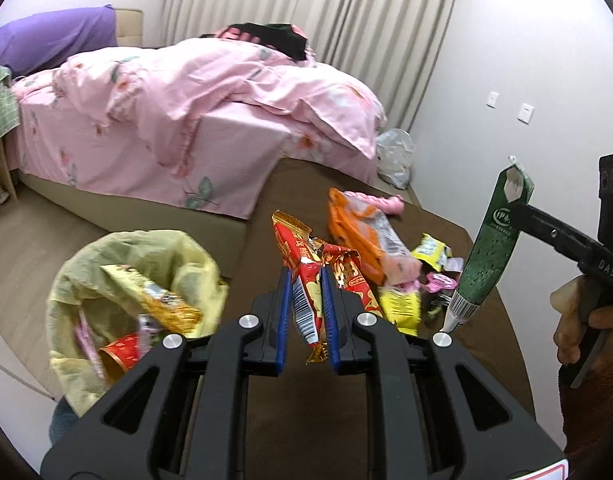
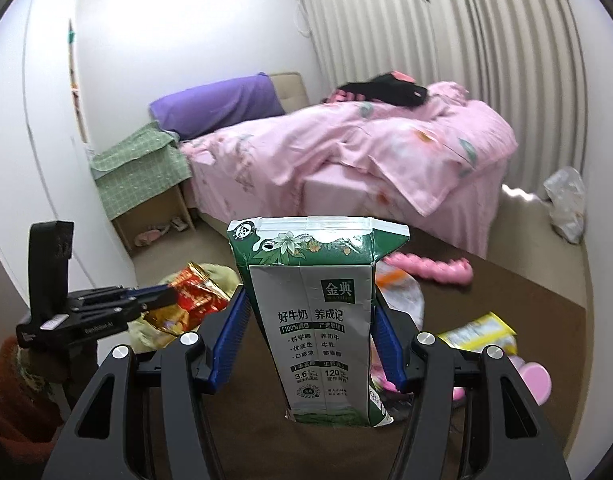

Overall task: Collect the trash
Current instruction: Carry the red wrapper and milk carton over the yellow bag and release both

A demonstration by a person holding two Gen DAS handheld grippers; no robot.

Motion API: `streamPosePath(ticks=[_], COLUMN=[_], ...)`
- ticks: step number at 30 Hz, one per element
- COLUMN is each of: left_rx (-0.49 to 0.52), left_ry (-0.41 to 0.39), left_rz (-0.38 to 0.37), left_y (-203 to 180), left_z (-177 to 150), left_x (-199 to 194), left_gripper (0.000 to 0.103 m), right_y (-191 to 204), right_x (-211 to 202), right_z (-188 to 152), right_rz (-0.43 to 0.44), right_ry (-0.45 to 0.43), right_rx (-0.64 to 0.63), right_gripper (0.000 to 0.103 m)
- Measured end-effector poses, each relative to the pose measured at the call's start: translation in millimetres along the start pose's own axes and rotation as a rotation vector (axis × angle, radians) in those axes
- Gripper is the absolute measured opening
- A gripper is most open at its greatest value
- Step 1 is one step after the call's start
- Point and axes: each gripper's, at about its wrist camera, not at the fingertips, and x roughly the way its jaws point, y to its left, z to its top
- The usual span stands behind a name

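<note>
The left gripper [image 1: 306, 304] pinches a light, crinkly red wrapper [image 1: 304, 280] near the yellow trash bag [image 1: 118, 256], while the right gripper [image 2: 310, 320] clamps a flattened, stiffish milk carton [image 2: 318, 320] mid-body above the surface [image 1: 346, 400].

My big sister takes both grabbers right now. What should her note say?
Left gripper: shut on the red snack wrapper, beside the yellow trash bag.
Right gripper: shut on the green milk carton, held upright above the brown table.
Done: some wrappers already lie in the bag.
Left: drop both held items in, then collect the orange wrapper, the yellow packet and the small pink bits on the table.
</note>
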Motion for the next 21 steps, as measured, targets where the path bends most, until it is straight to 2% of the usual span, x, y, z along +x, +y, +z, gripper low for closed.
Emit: streamPosePath(ticks=[4, 16, 21], left_rx=[-0.025, -0.199, -0.240], left_ry=[-0.021, -0.111, -0.092], left_rz=[0.041, 0.266, 0.283], left_y=[23, 129, 154], left_z=[0, -8, -24], left_x=[-15, -62, -60], left_gripper=[0.014, 0.014, 0.014], right_y=[22, 81, 106], right_x=[15, 70, 93], right_z=[12, 40, 44], right_rz=[0.048, 0.193, 0.244], right_ry=[-0.004, 0.000, 0.011], right_rx=[-0.026, -0.060, -0.086], right_gripper=[0.055, 0.055, 0.055])
